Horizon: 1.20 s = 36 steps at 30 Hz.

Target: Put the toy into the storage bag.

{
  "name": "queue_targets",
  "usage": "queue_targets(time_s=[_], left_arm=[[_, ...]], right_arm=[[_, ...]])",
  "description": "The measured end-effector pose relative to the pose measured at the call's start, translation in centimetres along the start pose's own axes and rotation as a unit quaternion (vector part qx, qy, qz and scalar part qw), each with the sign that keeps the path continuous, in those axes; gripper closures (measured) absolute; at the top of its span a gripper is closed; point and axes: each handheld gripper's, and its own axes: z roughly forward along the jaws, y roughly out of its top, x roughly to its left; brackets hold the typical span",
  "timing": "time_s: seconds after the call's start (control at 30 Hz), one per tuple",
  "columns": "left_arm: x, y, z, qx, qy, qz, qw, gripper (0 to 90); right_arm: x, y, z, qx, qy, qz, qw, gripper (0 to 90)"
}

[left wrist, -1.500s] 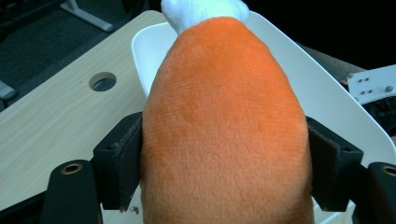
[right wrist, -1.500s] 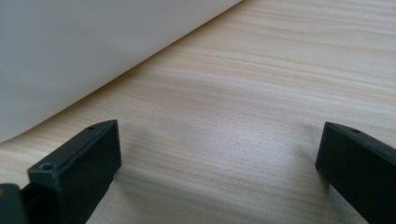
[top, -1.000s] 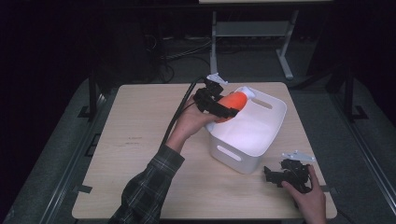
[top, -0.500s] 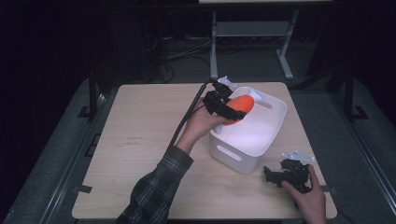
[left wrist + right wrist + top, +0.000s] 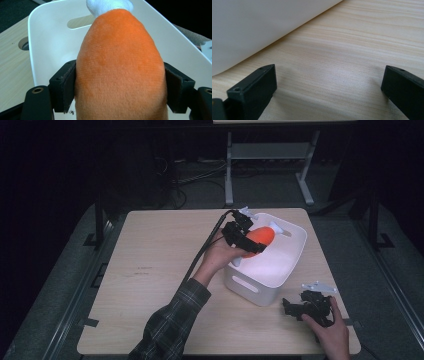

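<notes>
Left gripper view: our left gripper (image 5: 120, 85) clamps the orange plush toy (image 5: 120, 70) around its middle, over the white bin (image 5: 50, 35). We judge it soft, light, squashy. Our right gripper (image 5: 329, 85) rests spread, empty, beside the bin.

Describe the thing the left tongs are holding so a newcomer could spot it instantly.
Start at the wooden table, then find the white bin on its right half. Over the bin's near-left rim, the left tongs clamp an orange plush toy with a white tip: the one brightly coloured thing here.
</notes>
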Motion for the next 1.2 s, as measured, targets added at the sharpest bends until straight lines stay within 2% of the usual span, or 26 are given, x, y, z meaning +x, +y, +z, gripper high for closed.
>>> queue_targets(time_s=[0.4, 0.53, 0.7, 0.83, 1.2], left_arm=[[0.3, -0.4, 0.6, 0.015, -0.001, 0.004, 0.9999, 19.5], [0.3, -0.3, 0.6, 0.011, 0.001, -0.001, 0.9999, 18.5], [0.2, -0.3, 0.5, 0.009, 0.009, 0.01, 0.9999, 15.4], [0.3, -0.3, 0.5, 0.007, 0.012, 0.008, 0.9999, 14.0], [0.7, -0.3, -1.3, -0.008, 0.015, 0.006, 0.9998, 14.0]], right_arm=[[0.0, 0.0, 0.0, 0.0, -0.001, 0.0, 1.0, 0.0], [0.0, 0.0, 0.0, 0.0, 0.0, 0.001, 1.0, 0.0], [0.0, 0.0, 0.0, 0.0, 0.0, 0.001, 1.0, 0.0], [0.0, 0.0, 0.0, 0.0, 0.0, 0.001, 1.0, 0.0], [0.0, 0.0, 0.0, 0.0, 0.001, -0.001, 1.0, 0.0]])
